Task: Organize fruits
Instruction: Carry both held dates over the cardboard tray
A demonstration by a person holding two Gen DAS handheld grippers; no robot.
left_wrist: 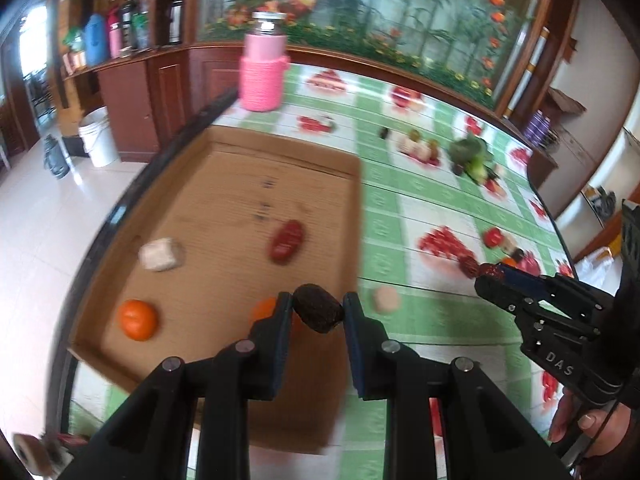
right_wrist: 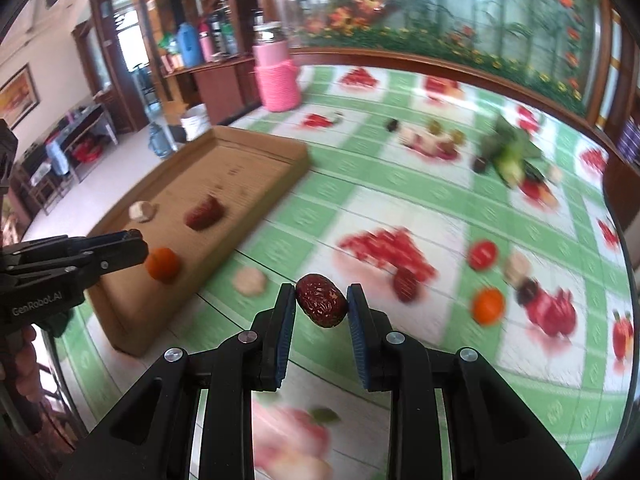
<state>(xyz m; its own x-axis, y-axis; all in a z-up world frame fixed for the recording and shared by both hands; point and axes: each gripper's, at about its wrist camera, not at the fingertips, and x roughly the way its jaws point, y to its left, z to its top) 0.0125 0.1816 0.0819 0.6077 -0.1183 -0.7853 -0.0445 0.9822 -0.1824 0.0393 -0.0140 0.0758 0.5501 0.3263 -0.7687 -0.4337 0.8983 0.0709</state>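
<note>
My left gripper (left_wrist: 318, 307) is shut on a dark brown date (left_wrist: 319, 309) and holds it over the near right edge of the cardboard tray (left_wrist: 224, 176). In the tray lie a red date (left_wrist: 286, 241), a pale lychee-like fruit (left_wrist: 160, 255) and two oranges (left_wrist: 137, 319). My right gripper (right_wrist: 321, 300) is shut on a red date (right_wrist: 321, 305) above the green checked tablecloth (right_wrist: 312, 216). It shows at the right of the left wrist view (left_wrist: 490, 274). Loose fruits lie on the cloth: an orange (right_wrist: 488, 306), a small red fruit (right_wrist: 483, 255), a pale fruit (right_wrist: 250, 281).
A pink knit-covered jar (left_wrist: 262, 68) stands at the table's far side behind the tray. A green vegetable pile (right_wrist: 512, 156) and more small fruits (right_wrist: 432, 140) lie at the far right. The table edge runs along the tray's left side, with floor, a white bucket (left_wrist: 98, 136) beyond.
</note>
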